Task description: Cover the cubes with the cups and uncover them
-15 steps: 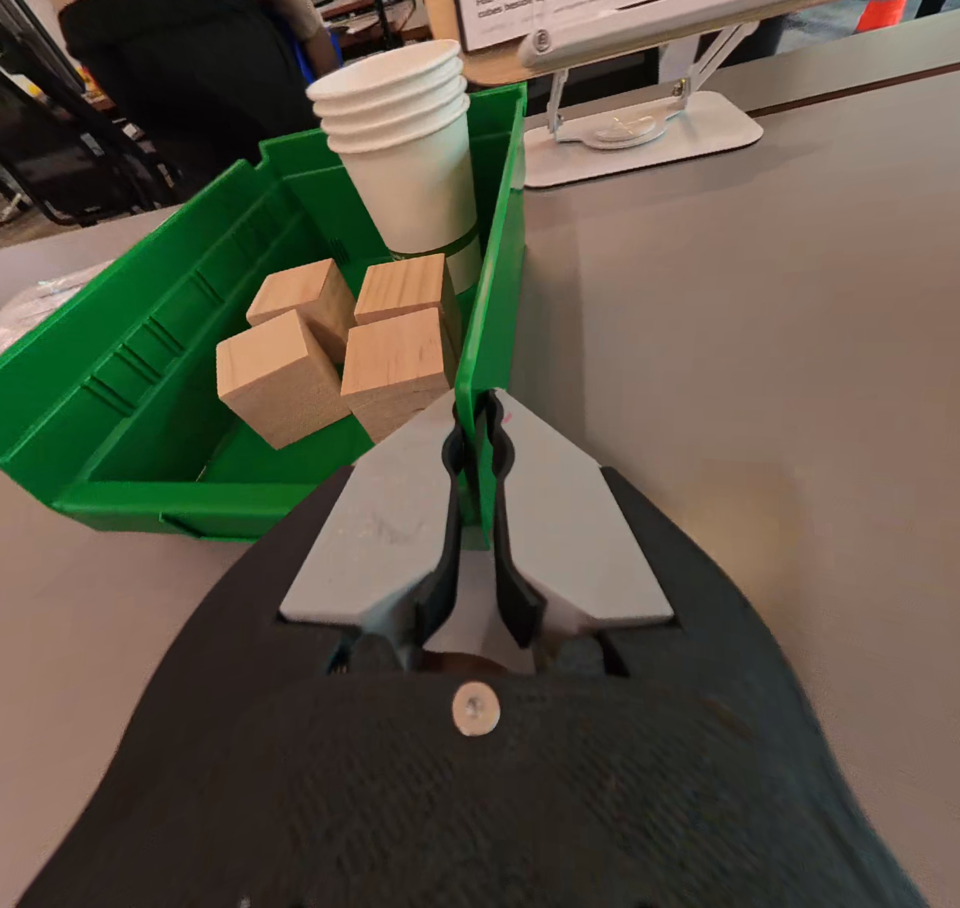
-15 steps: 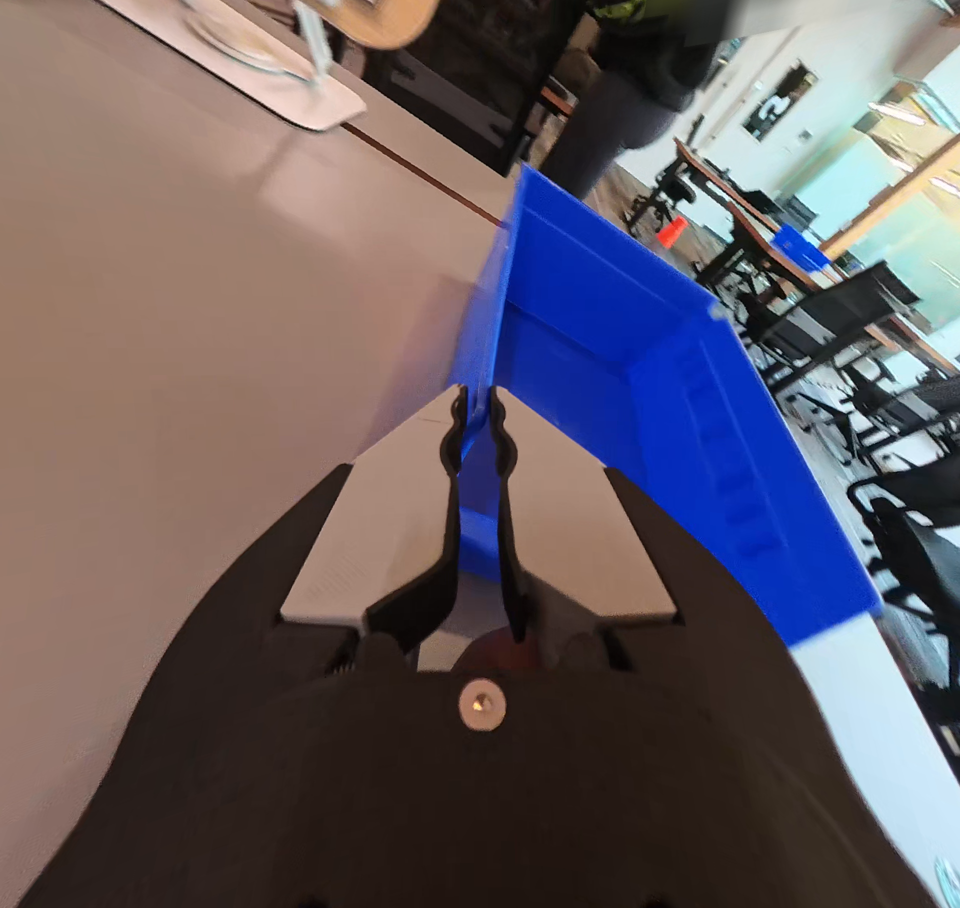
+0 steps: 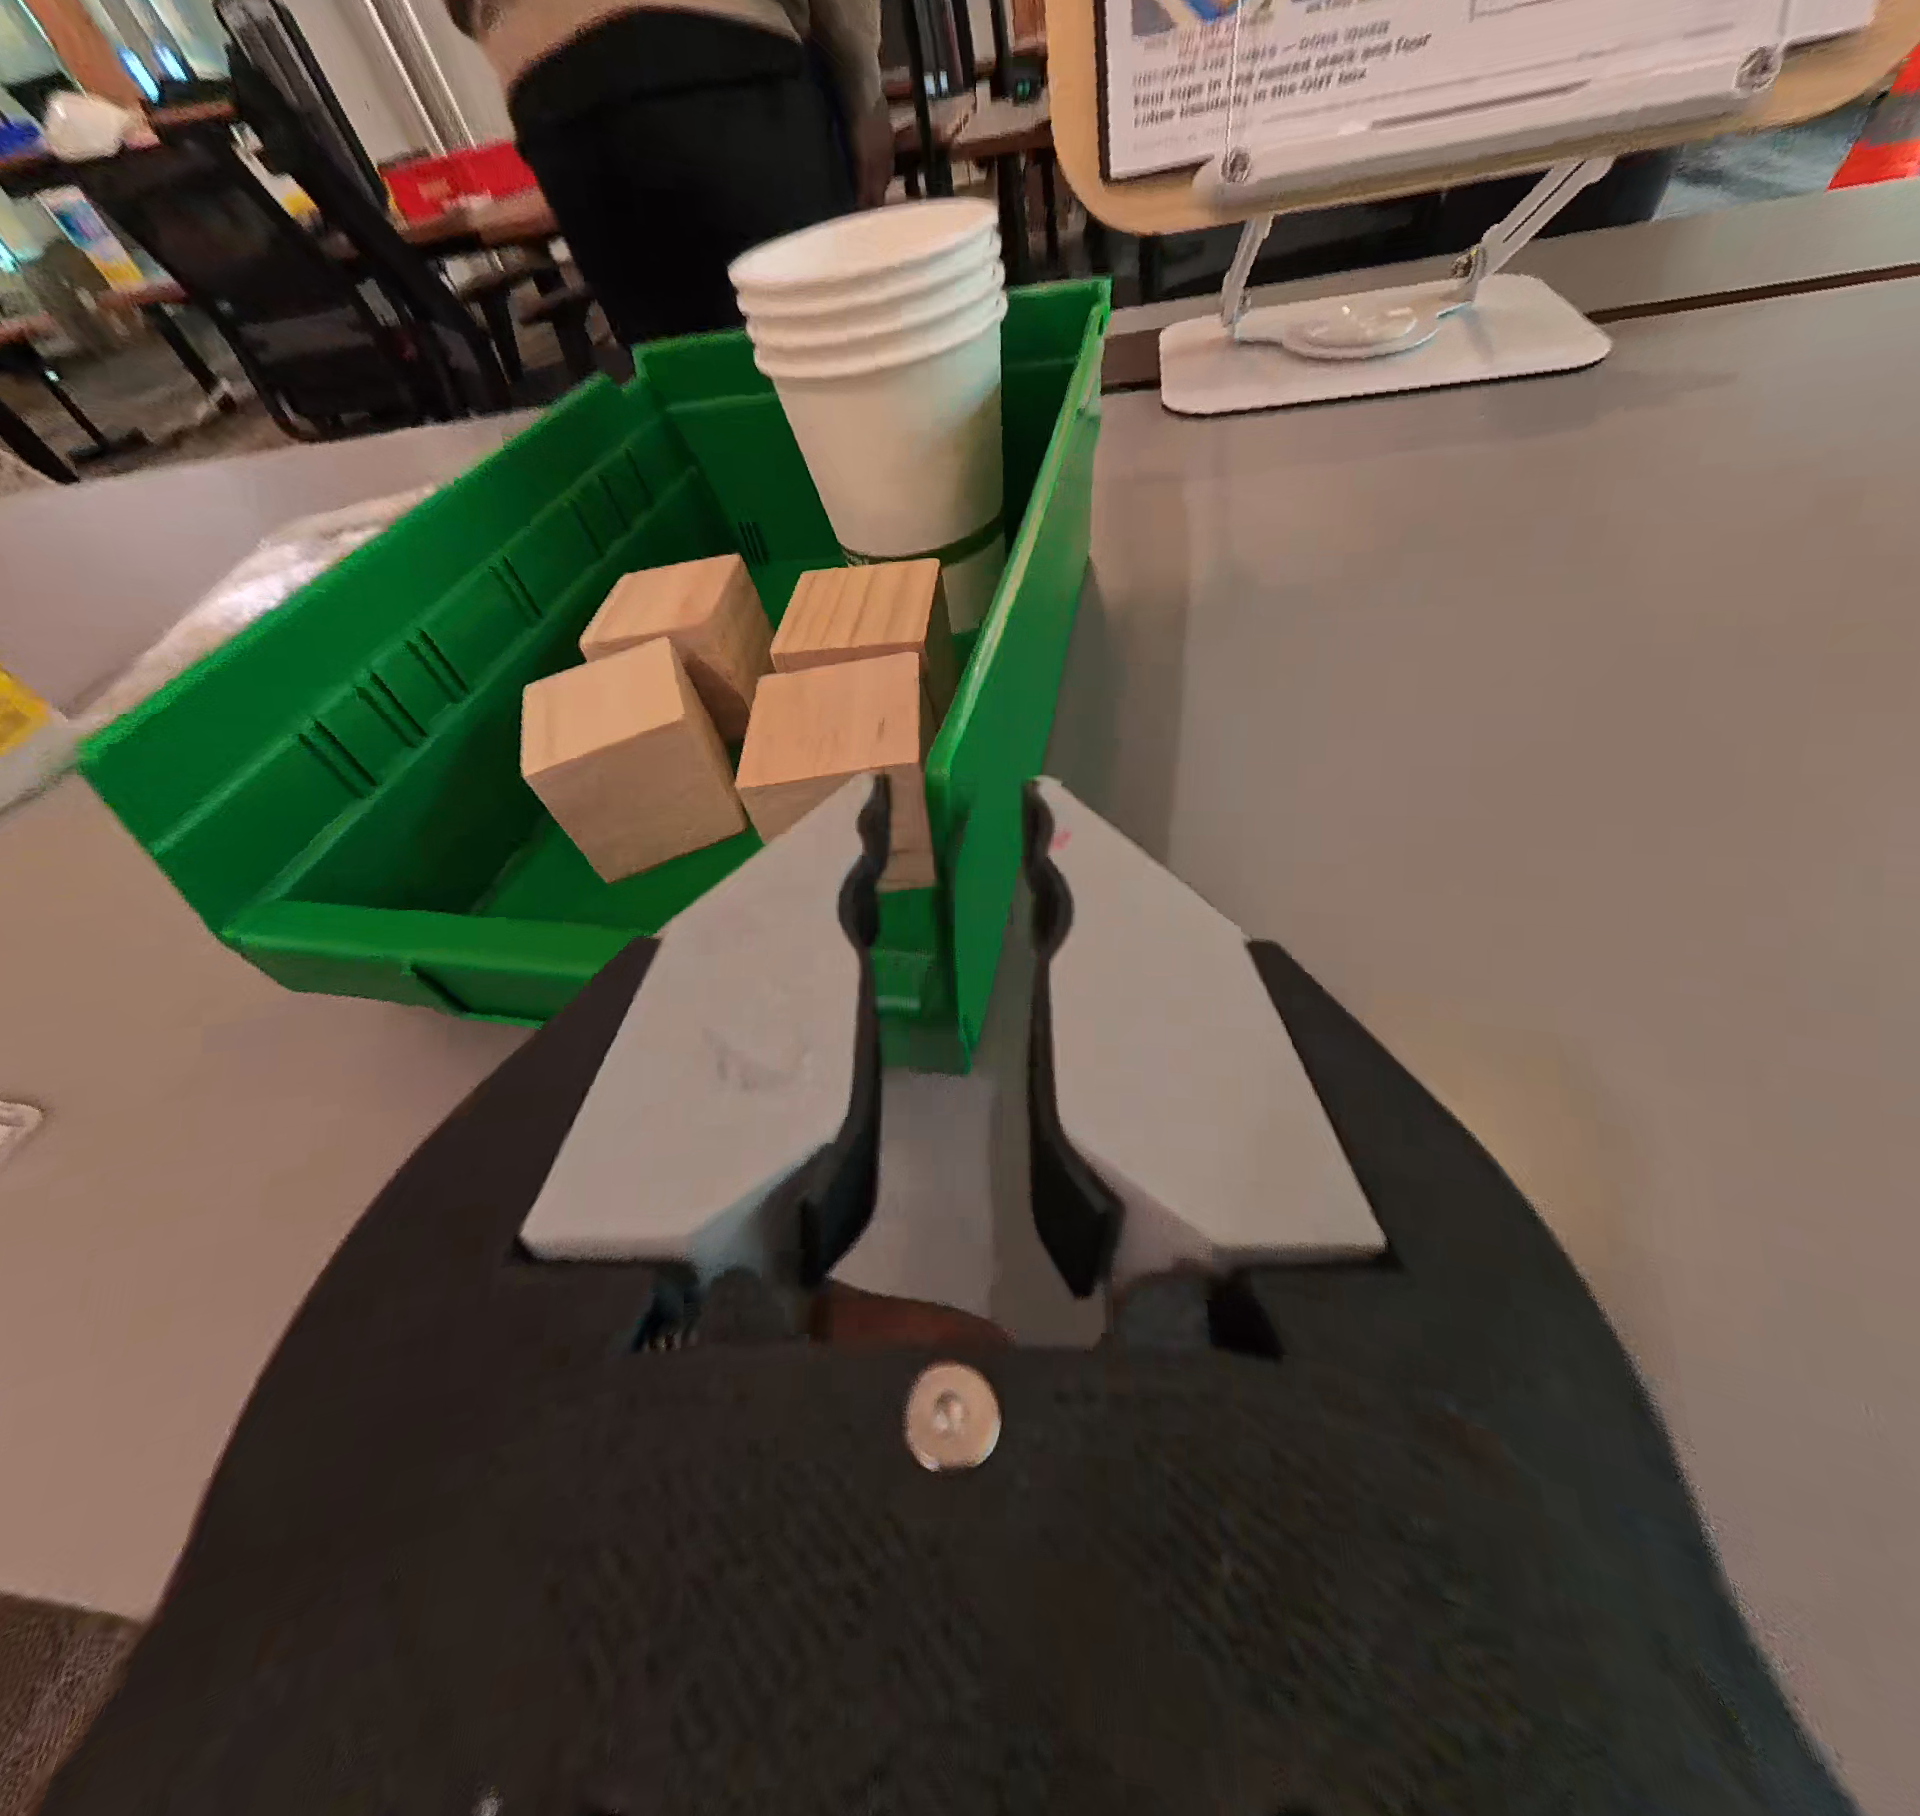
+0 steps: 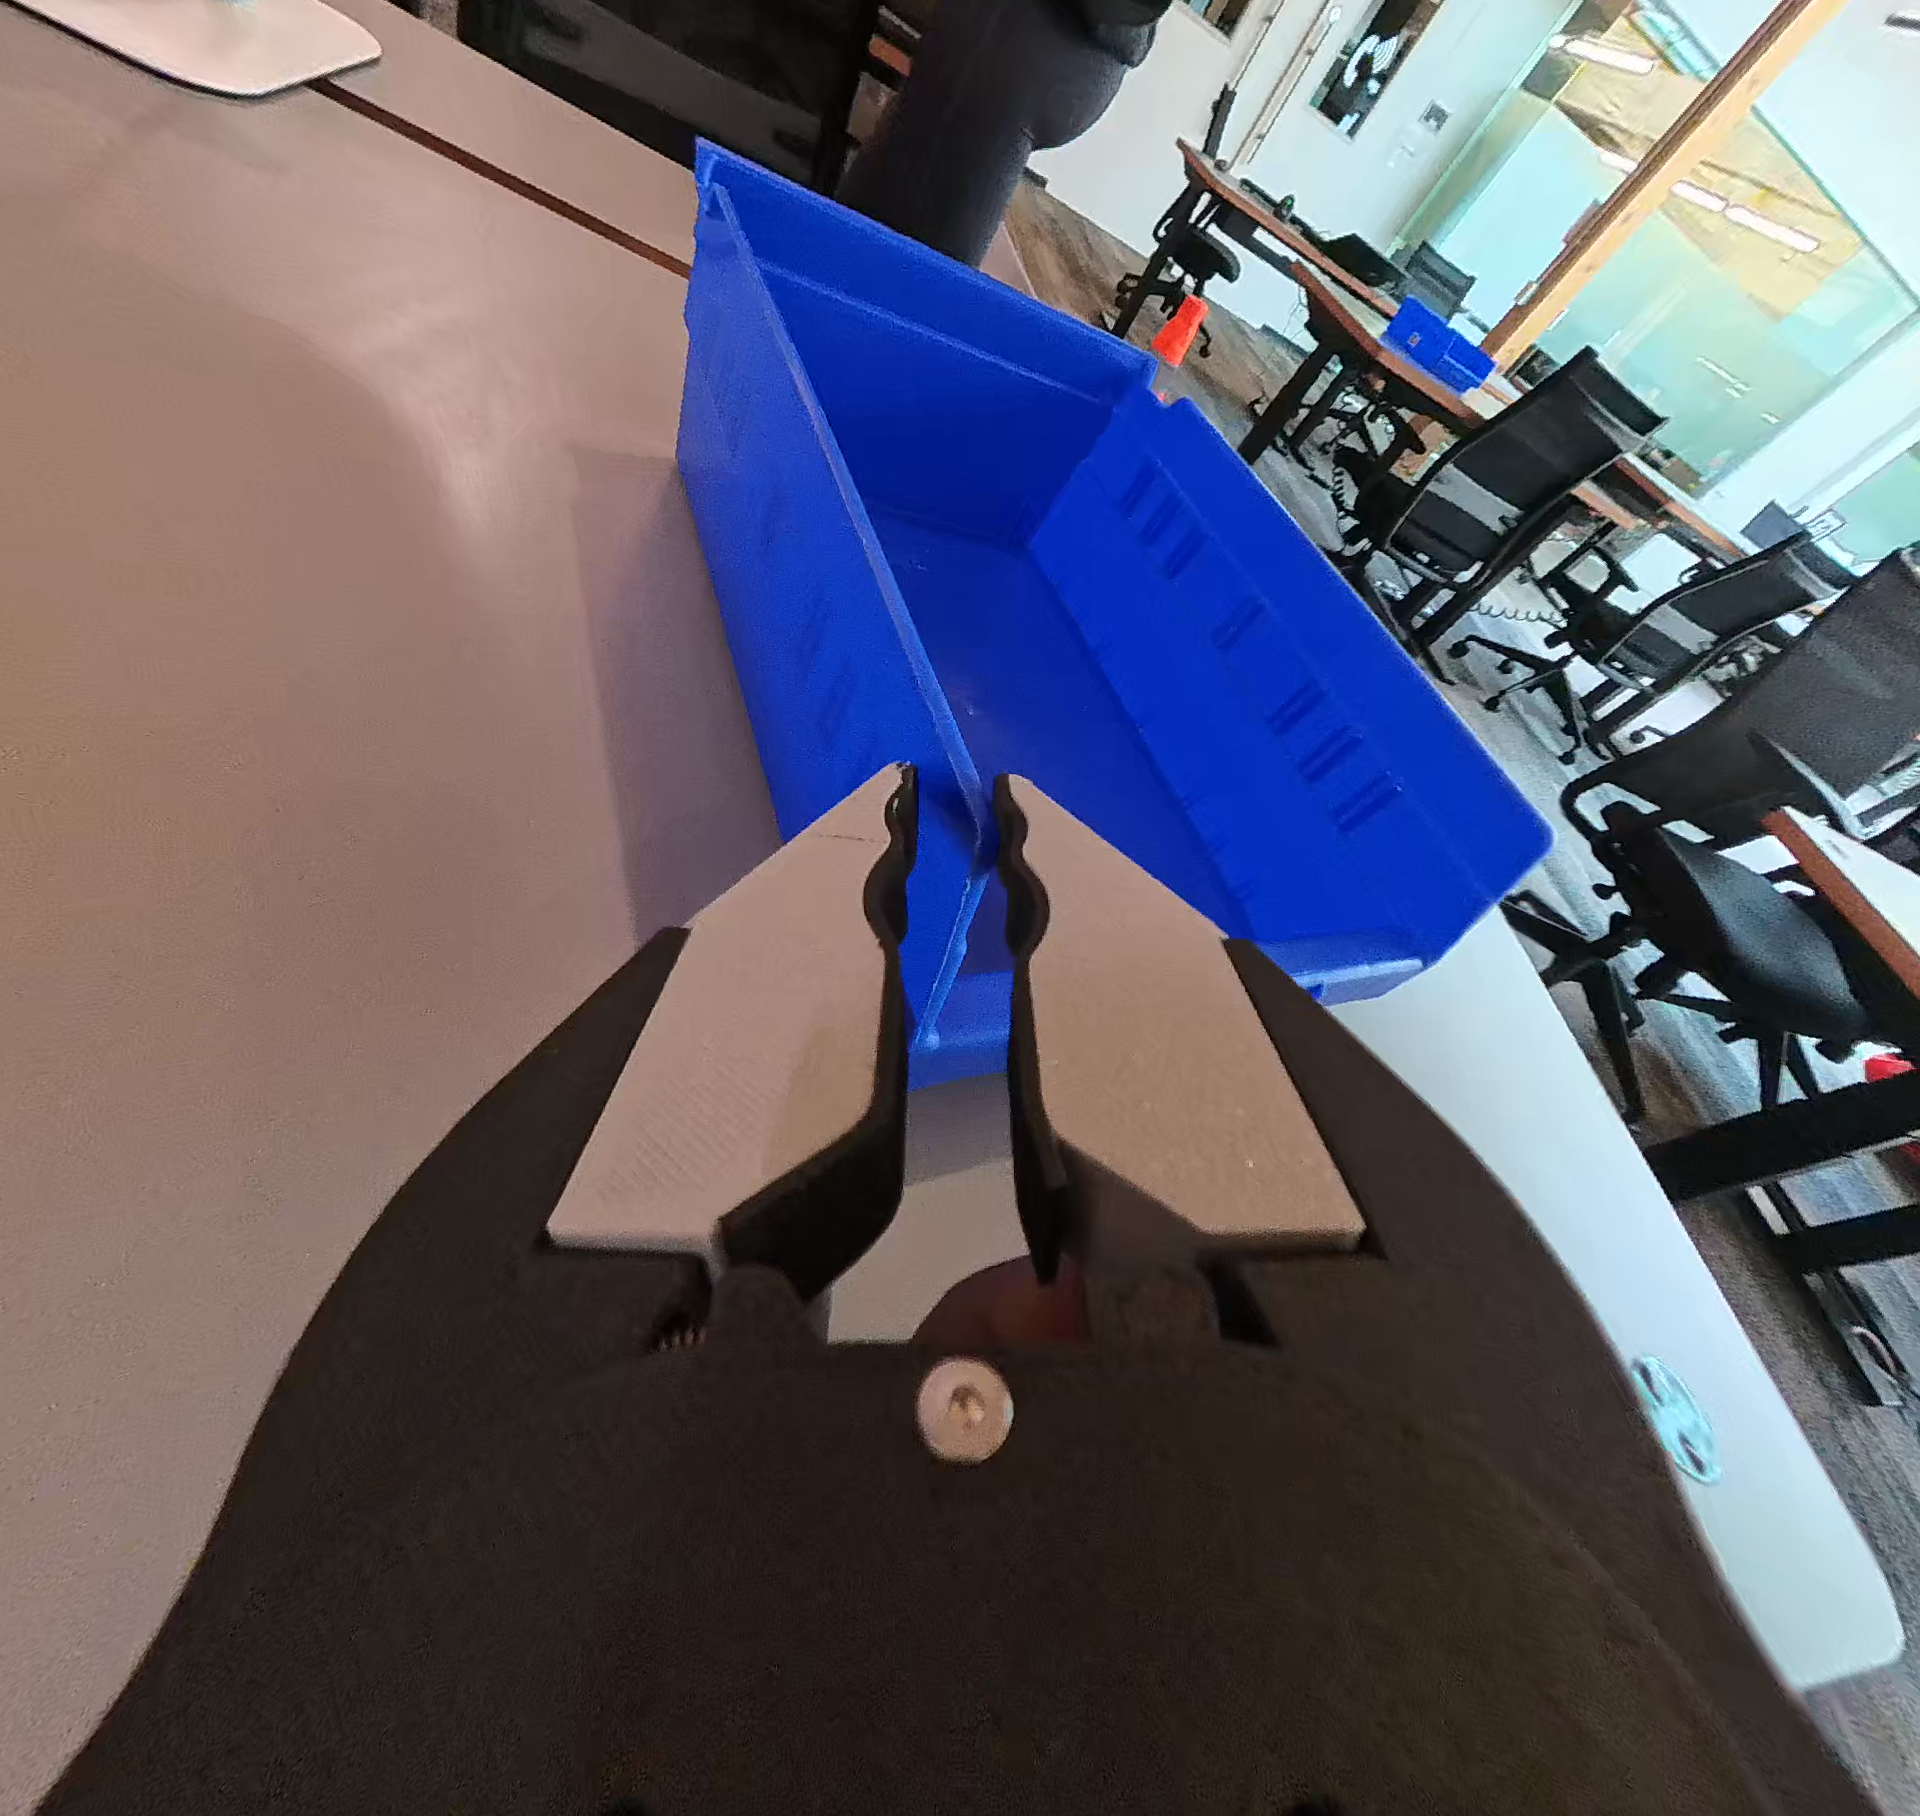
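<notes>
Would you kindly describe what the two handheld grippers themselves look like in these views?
Both look alike. The left gripper and right gripper each have a broad, matte black, textured body with a silver screw at its centre. Two light grey wedge-shaped fingers taper forward, each lined on its inner edge with a wavy black pad. A small red mark sits near the left gripper's right fingertip. No cables or sleeves show.

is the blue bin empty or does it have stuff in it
Empty: the blue bin shows only bare floor and walls inside, though the right gripper hides its near corner.
</notes>
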The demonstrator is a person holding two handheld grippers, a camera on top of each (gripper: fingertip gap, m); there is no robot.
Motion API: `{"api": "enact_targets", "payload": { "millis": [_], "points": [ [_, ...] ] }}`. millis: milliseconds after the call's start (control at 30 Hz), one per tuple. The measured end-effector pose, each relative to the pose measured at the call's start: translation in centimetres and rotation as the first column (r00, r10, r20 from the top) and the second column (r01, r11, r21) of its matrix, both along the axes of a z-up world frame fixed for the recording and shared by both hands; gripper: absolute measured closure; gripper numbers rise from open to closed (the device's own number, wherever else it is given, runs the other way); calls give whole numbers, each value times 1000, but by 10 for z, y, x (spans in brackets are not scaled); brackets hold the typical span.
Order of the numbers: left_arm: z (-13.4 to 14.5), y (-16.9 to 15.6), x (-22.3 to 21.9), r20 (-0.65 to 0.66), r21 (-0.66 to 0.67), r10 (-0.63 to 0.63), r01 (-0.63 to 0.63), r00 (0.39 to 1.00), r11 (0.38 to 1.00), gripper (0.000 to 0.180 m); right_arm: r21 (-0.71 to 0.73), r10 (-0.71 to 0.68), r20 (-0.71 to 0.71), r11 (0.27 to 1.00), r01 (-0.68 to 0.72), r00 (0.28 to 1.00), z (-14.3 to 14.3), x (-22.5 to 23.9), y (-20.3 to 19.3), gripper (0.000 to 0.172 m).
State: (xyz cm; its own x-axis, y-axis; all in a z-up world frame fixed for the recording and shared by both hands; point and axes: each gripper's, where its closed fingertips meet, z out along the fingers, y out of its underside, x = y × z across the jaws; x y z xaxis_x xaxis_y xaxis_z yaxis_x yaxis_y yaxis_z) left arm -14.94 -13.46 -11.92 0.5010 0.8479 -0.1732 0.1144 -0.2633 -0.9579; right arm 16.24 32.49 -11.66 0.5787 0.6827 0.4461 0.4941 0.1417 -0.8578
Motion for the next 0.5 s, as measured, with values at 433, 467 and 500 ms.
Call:
{"api": "enact_targets", "payload": {
  "millis": [433,467,500],
  "points": [
    [14,56,72,24,22,-273,272,962,962,139,83,-27,-118,996,37,993,20,40,-11,158],
    [11,68,78,38,9,-311,311,950,950,138,102,7,-146,995,8,989,32,41,-21,159],
    [8,80,84,46,-12,-355,356,934,934,137,111,60,-169,993,-41,984,44,40,-34,163]
  ]
}}
